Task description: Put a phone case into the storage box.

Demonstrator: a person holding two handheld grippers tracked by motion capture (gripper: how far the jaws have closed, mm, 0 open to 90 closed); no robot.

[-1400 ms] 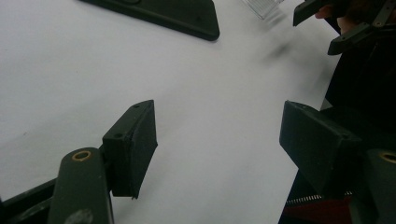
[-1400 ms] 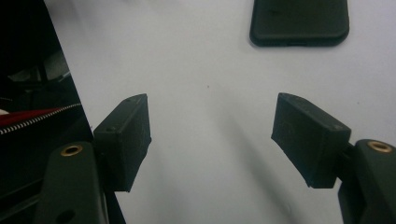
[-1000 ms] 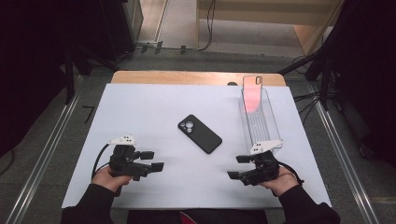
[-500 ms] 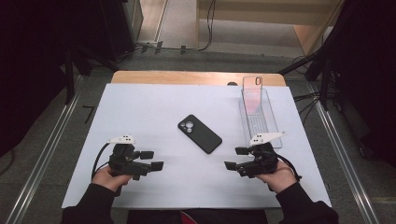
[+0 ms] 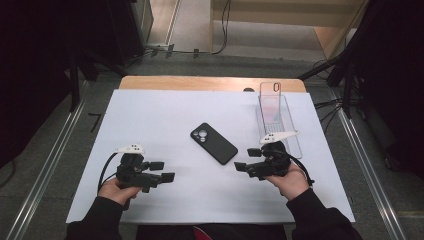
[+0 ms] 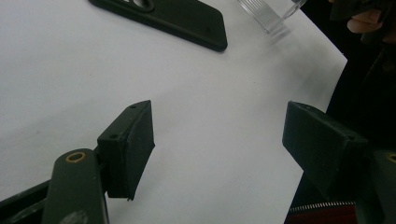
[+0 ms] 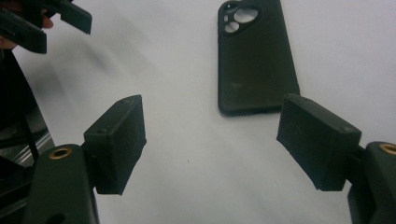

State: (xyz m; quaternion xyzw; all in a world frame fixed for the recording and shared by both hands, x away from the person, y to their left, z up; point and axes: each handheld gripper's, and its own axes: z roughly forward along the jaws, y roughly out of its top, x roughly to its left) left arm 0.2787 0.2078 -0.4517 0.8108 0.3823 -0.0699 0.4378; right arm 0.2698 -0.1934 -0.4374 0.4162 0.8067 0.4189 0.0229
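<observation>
the right gripper (image 5: 246,160) is heading for the black phone (image 5: 213,143), jaws spread wide and empty, having just been opening a touch more. to do this well it is needing to line its jaws across the phone's narrow sides and come down low before squeezing. the phone is lying flat at the centre of the high view, just up and left of that gripper. the left gripper (image 5: 162,171), lower left, is also gaping wide and empty, well apart from the phone. a clear case (image 5: 276,111) is sitting upper right.

Black sleeves (image 5: 100,220), black cabled grippers
</observation>
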